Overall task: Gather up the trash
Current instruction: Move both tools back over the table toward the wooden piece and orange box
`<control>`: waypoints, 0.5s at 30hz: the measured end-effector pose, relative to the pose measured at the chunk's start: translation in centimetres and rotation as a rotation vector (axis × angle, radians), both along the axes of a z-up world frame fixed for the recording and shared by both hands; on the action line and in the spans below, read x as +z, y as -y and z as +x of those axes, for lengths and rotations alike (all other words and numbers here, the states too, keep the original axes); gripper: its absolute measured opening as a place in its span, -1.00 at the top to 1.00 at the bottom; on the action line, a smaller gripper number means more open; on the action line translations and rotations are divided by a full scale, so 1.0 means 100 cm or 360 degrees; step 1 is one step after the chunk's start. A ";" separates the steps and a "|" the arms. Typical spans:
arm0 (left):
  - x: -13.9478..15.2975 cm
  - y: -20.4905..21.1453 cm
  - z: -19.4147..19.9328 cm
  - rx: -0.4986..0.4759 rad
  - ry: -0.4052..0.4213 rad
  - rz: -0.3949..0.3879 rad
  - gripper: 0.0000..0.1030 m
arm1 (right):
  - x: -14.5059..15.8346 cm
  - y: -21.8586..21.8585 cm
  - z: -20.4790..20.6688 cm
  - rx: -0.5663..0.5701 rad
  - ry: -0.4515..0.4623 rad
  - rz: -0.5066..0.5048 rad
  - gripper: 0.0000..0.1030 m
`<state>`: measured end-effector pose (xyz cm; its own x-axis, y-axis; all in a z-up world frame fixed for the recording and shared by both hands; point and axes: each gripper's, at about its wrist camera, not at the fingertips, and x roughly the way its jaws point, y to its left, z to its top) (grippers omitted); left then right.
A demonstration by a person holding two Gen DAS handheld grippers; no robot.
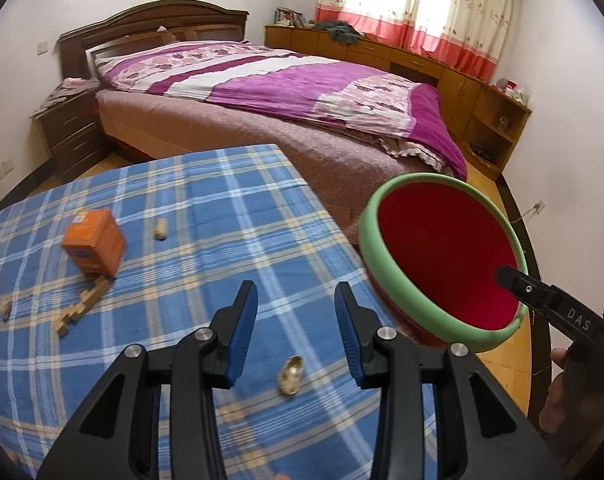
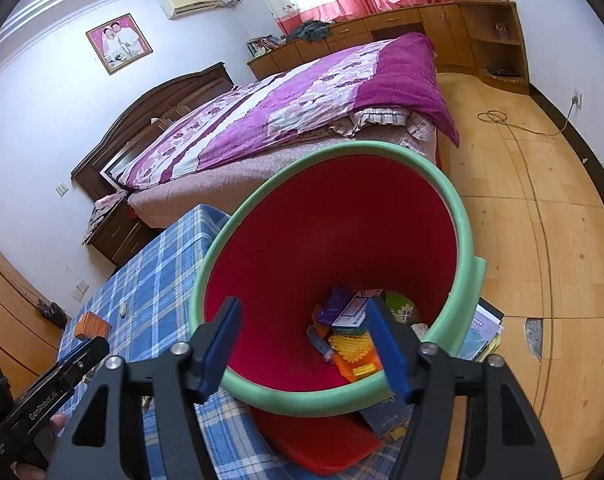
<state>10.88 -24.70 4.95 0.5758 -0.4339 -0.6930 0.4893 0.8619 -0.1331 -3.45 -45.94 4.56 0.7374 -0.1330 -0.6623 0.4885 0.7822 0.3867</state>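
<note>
A red bin with a green rim (image 1: 442, 256) is tilted at the table's right edge; in the right wrist view (image 2: 334, 248) it holds several boxes and wrappers (image 2: 354, 332). My right gripper (image 2: 306, 344) straddles the near rim, one finger inside and one outside, jaws wide; whether it grips is unclear. My left gripper (image 1: 296, 324) is open and empty above a peanut shell (image 1: 289, 375) on the blue plaid tablecloth (image 1: 182, 208). An orange box (image 1: 94, 248), wooden blocks (image 1: 82, 306), another peanut (image 1: 160, 229) and a shell piece (image 1: 5, 307) lie further left.
A bed with a purple quilt (image 1: 286, 88) stands beyond the table. Wooden cabinets (image 1: 442, 64) line the window wall. Books (image 2: 482, 336) lie under the bin on the right. A cable (image 2: 514, 124) runs over the wooden floor.
</note>
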 end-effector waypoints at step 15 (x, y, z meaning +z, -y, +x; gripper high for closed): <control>0.012 -0.065 0.002 0.0155 0.0041 -0.0046 0.22 | 0.030 -0.052 0.010 0.0103 0.0062 -0.0051 -0.56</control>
